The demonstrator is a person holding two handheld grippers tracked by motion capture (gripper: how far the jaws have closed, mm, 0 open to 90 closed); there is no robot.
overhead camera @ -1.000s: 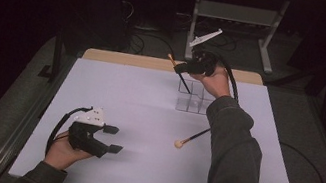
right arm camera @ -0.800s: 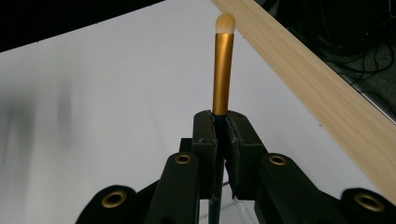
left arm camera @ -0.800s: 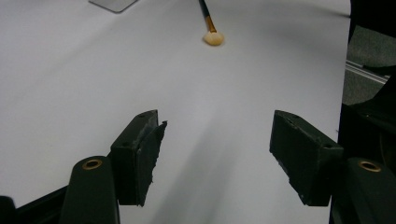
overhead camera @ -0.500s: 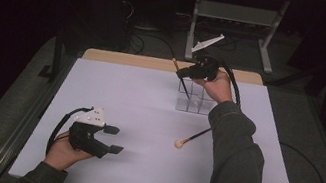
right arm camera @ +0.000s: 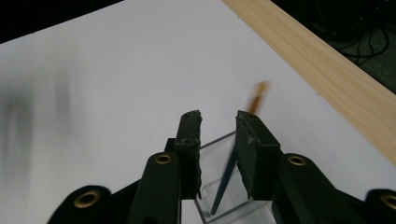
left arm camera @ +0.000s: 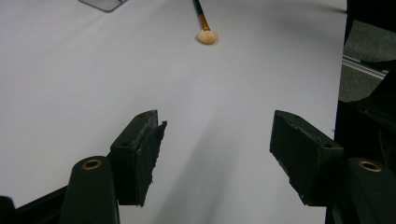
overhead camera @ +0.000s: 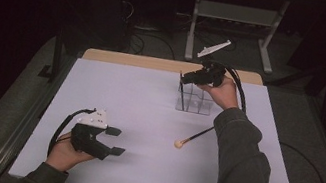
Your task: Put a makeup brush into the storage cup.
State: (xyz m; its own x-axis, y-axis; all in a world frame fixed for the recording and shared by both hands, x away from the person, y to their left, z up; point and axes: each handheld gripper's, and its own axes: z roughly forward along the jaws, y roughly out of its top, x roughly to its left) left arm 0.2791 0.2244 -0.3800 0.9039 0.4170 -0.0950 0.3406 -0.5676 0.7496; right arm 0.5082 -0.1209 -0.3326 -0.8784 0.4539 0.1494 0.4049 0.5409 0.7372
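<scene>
With the right gripper [overhead camera: 187, 78] above the clear compartment holder [overhead camera: 194, 105] at the table's far side, we have just been opening its jaws; the dark-handled brush [right arm camera: 227, 173] stands between the parted pads in a compartment, apparently released. Our left gripper [overhead camera: 112, 140] rests near the front edge, jaws wide and empty. A second brush [overhead camera: 192, 139] lies on the white table [overhead camera: 138, 102] between them.
</scene>
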